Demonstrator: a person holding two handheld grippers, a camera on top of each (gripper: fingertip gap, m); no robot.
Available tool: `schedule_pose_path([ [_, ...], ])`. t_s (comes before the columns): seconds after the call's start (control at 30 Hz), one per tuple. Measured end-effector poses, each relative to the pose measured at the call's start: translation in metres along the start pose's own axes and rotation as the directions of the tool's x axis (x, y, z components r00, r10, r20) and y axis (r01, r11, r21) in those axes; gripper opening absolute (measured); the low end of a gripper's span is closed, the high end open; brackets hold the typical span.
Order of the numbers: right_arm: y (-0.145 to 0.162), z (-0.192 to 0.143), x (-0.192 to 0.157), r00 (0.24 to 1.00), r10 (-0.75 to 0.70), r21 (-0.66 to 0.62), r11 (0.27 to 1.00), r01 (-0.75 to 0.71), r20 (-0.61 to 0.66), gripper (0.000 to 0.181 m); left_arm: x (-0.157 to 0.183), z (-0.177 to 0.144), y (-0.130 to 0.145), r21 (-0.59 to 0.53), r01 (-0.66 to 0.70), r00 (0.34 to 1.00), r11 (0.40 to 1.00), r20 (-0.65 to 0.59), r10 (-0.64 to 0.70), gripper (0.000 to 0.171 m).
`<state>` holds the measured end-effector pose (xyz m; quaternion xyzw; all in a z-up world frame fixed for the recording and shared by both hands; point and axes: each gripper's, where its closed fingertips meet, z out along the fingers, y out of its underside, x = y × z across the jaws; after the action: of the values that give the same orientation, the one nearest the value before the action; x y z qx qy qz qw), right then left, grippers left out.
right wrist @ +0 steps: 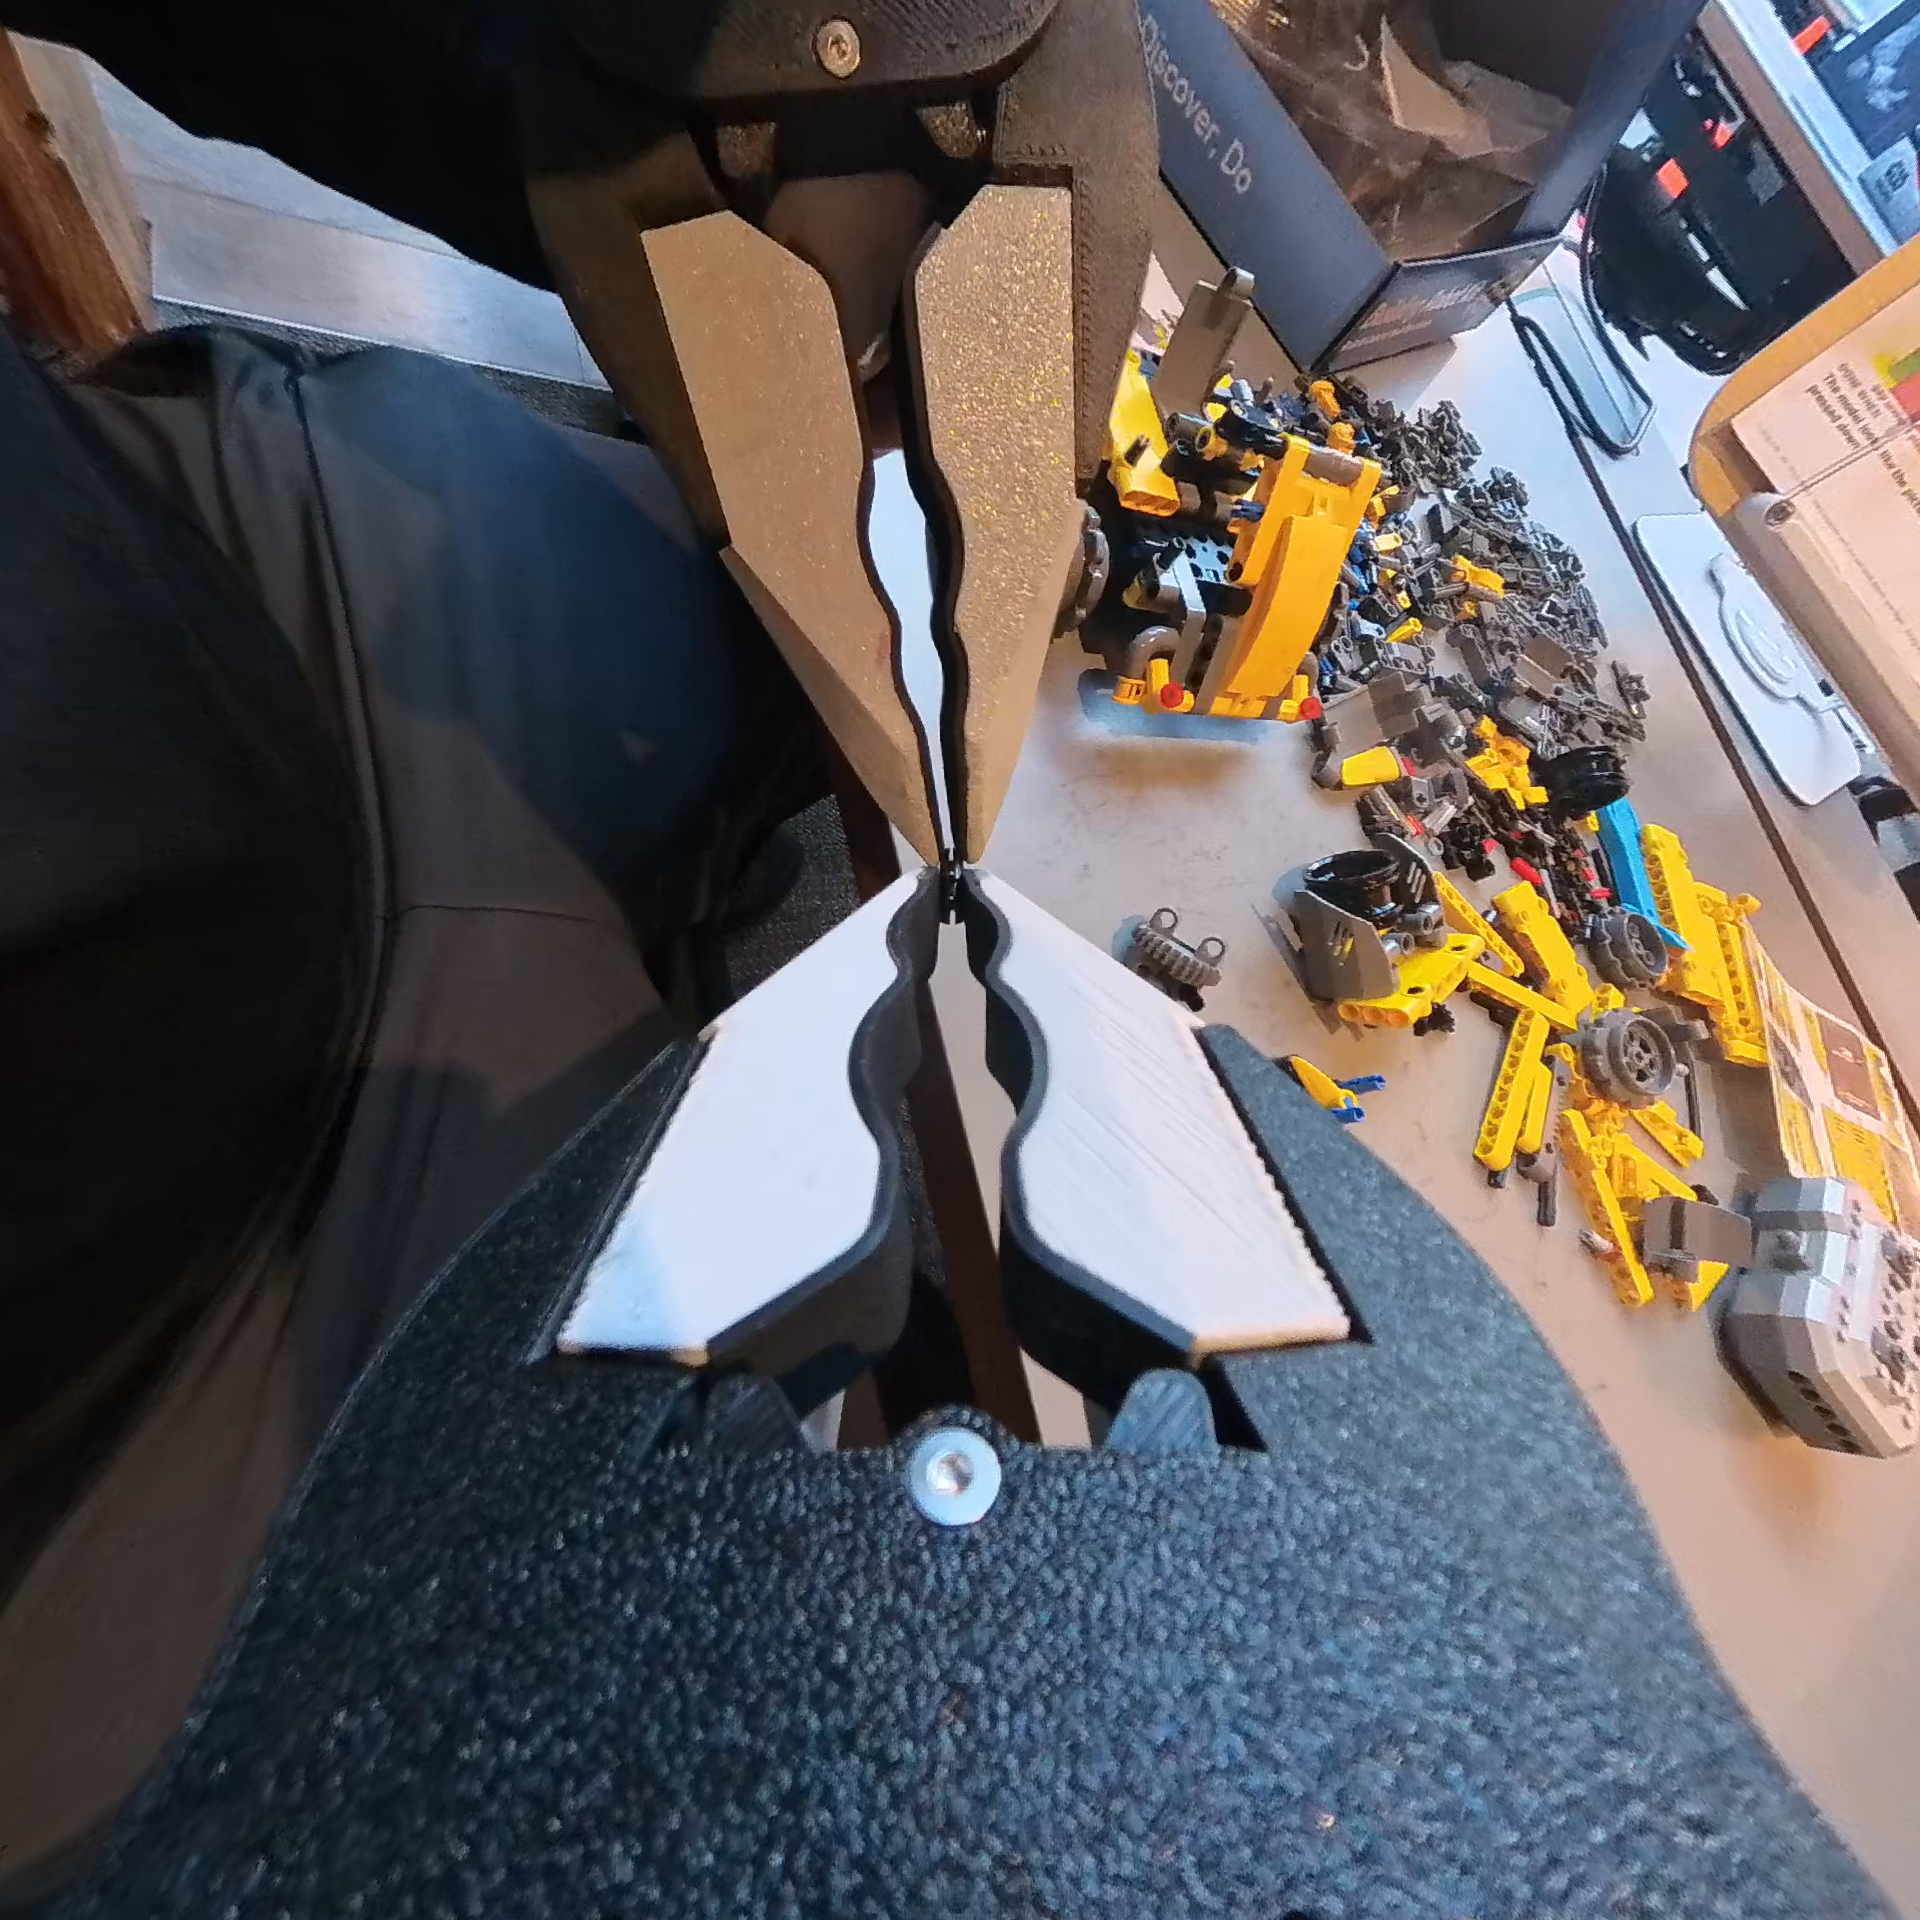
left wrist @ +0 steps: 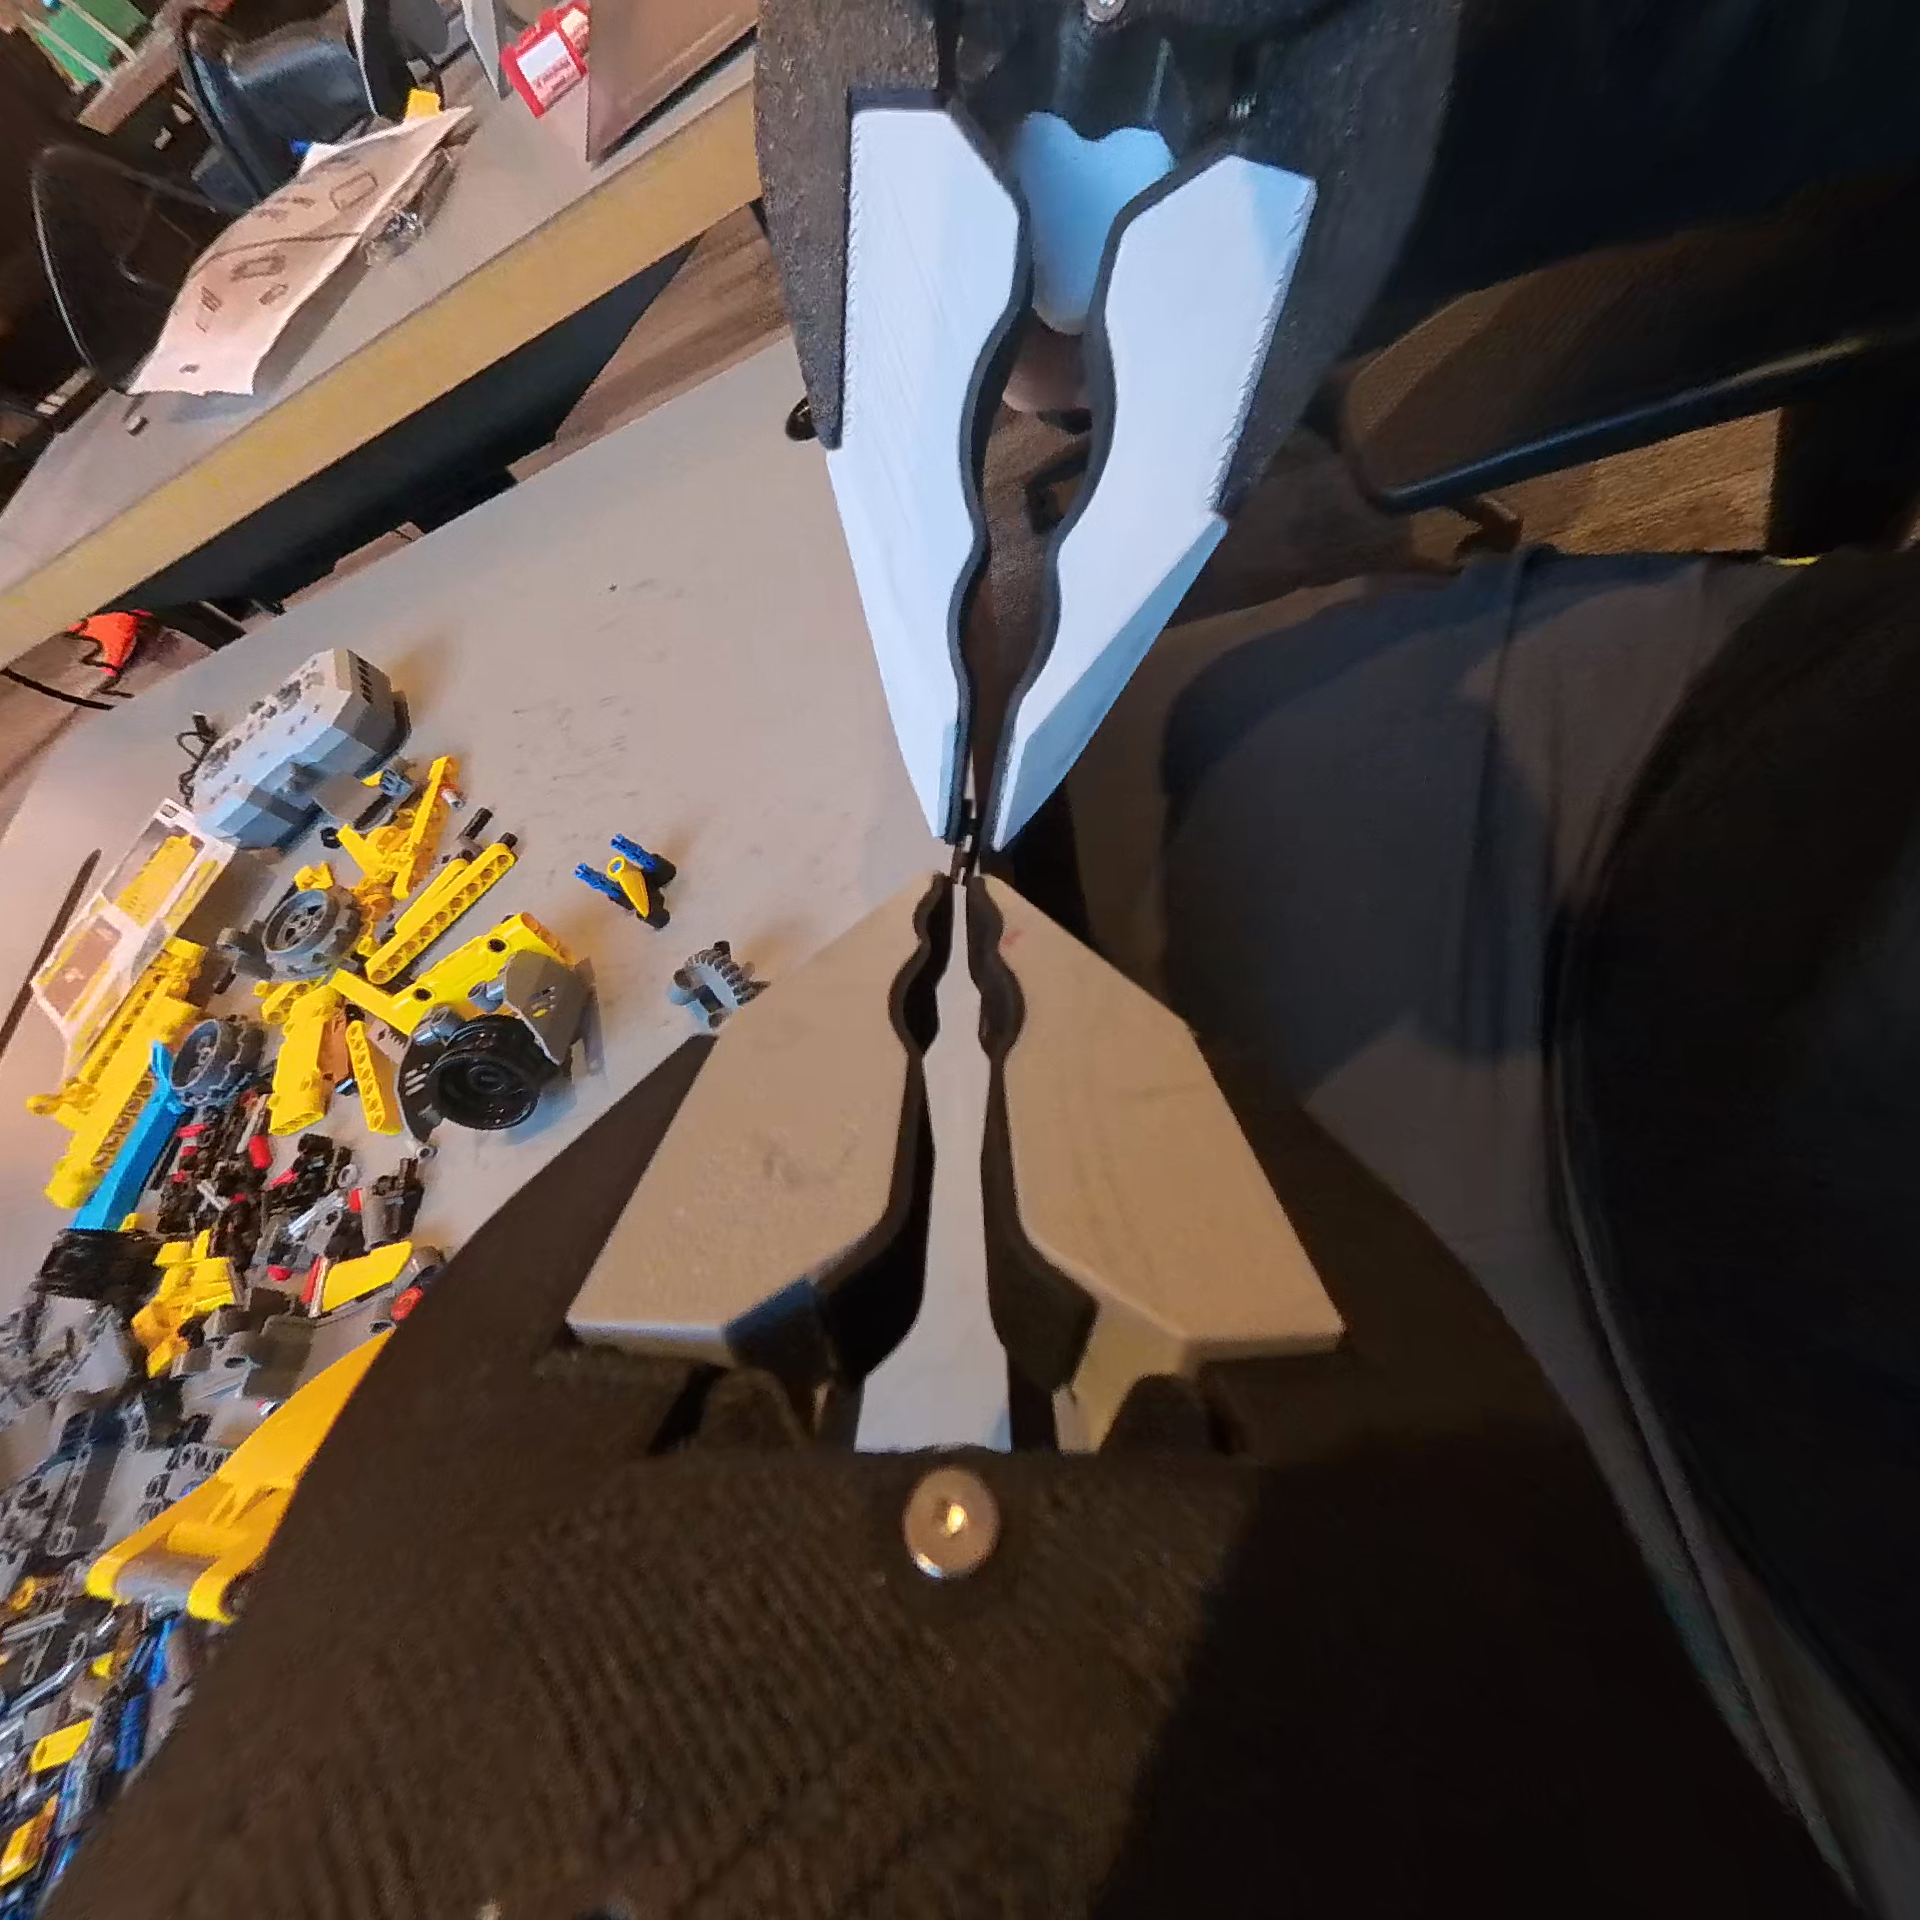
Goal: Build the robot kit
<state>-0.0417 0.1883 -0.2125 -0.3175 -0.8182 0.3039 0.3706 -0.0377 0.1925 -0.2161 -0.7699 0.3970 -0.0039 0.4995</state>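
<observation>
- We see the left gripper (left wrist: pixel 958 883), with tan-grey fingers (left wrist: pixel 800 1122), pointing tip to tip at the right gripper (right wrist: pixel 948 883), whose fingers (right wrist: pixel 790 1153) are white; the two meet nose to nose just off the table edge, above a person's dark-trousered lap (left wrist: pixel 1403 883).
- Left jaws are closed down to a hairline gap at the tips, pinching one end of a small black pin (left wrist: pixel 964 854).
- Right jaws are likewise drawn together at the tips and pinch the other end of the same pin, so the piece bridges the two grippers in the air, clear of the table.
- We cannot tell the exact type of the pin; it is too small and mostly covered by the fingertips.
- On the grey table (left wrist: pixel 675 644) beside the grippers lies a small grey gear assembly (left wrist: pixel 715 982), the nearest loose part.
- A little further in lies a small blue, yellow and black piece (left wrist: pixel 634 883).
- Beyond lies a heap of yellow beams, wheels and black connectors (left wrist: pixel 312 1018), with a grey motor block (left wrist: pixel 301 748) at its far end in the left wrist view.
- The right wrist view shows a partly built yellow vehicle (right wrist: pixel 1236 582) behind the left gripper's fingers.
- An open dark box (right wrist: pixel 1382 177) stands at the table's far end in that view.
- A printed instruction sheet (left wrist: pixel 301 249) lies on a second table behind.
</observation>
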Motion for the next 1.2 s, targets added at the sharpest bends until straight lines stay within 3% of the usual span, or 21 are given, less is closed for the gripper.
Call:
schedule_pose_path([
  [0.27,0.0008,0.0014,0.0004,1.000,-0.011,-0.005,1.000,0.011,-0.016,0.004,-0.0008,0.0000,0.0019,-0.018,-0.035,0.999,0.999,0.033,0.036,0.000],
  [0.63,0.0051,0.0060,0.0011,1.000,0.028,0.006,1.000,-0.028,0.003,0.004,-0.0003,0.0028,0.0064,0.007,0.019,1.000,1.000,-0.016,-0.018,0.001],
  [0.87,0.0034,0.0056,0.0020,1.000,0.023,0.010,1.000,-0.023,-0.001,0.004,-0.0025,0.0010,0.0069,-0.026,-0.018,0.999,1.000,0.029,0.019,0.000],
  [1.2,0.0089,0.0035,0.0031,1.000,0.021,-0.020,1.000,-0.021,-0.023,0.004,-0.0017,0.0072,0.0061,-0.014,0.062,0.998,0.998,0.001,-0.062,0.001],
])
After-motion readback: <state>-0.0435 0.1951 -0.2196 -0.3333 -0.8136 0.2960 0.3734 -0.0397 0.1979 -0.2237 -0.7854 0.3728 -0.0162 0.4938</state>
